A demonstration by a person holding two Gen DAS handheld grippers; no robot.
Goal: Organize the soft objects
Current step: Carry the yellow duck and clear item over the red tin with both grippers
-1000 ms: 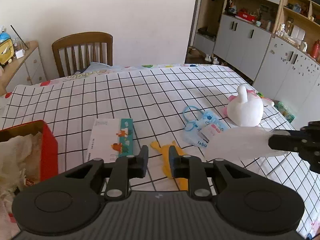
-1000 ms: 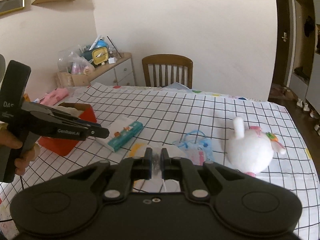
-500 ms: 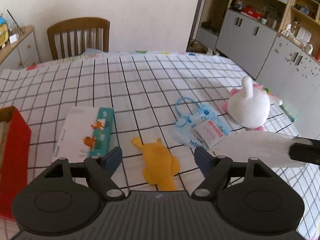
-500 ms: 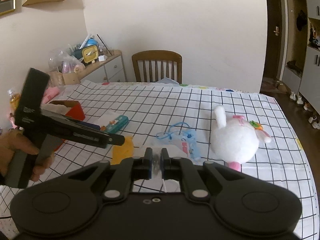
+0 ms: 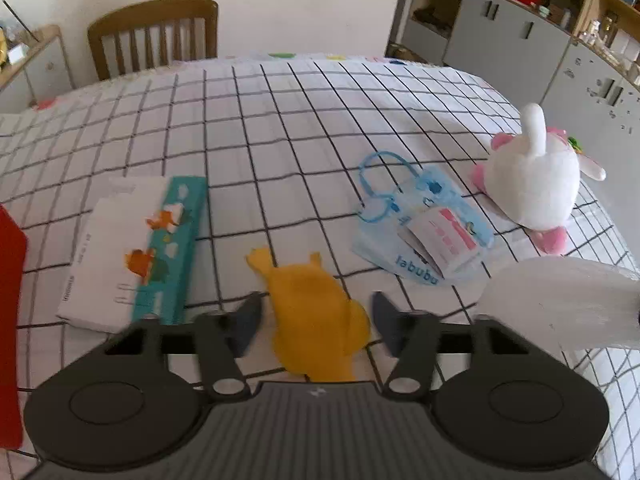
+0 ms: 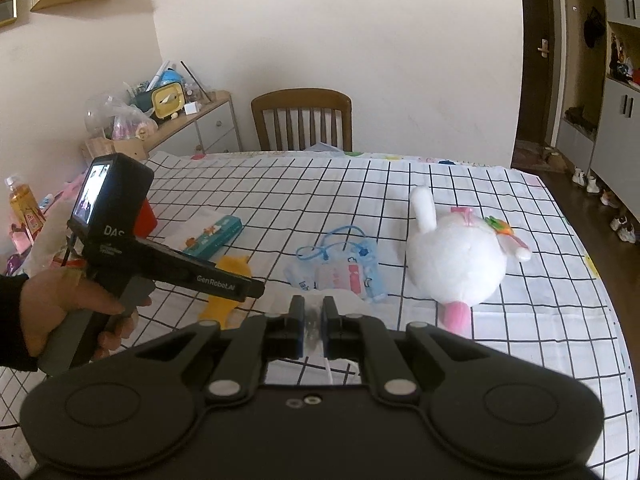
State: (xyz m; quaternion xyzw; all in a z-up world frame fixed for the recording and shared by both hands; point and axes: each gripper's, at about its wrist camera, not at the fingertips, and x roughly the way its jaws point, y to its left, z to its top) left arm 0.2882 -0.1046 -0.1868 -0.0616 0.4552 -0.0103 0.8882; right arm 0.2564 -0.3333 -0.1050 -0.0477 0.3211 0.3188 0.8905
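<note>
The yellow soft toy (image 5: pixel 316 312) lies flat on the checked table (image 5: pixel 280 128), and I have my left claw (image 5: pixel 316 326) straddling it, jaws closing with the toy between them but the pads not yet pressing it. My right claw (image 6: pixel 312 320) is pinched together on a white plastic bag (image 5: pixel 560 304), which hangs just right of the toy. Beyond lie a blue labubu pouch (image 5: pixel 424 228) and a white plush rabbit (image 5: pixel 536 180); to the left, a tissue pack (image 5: pixel 140 248) and a red box (image 5: pixel 10 320).
</note>
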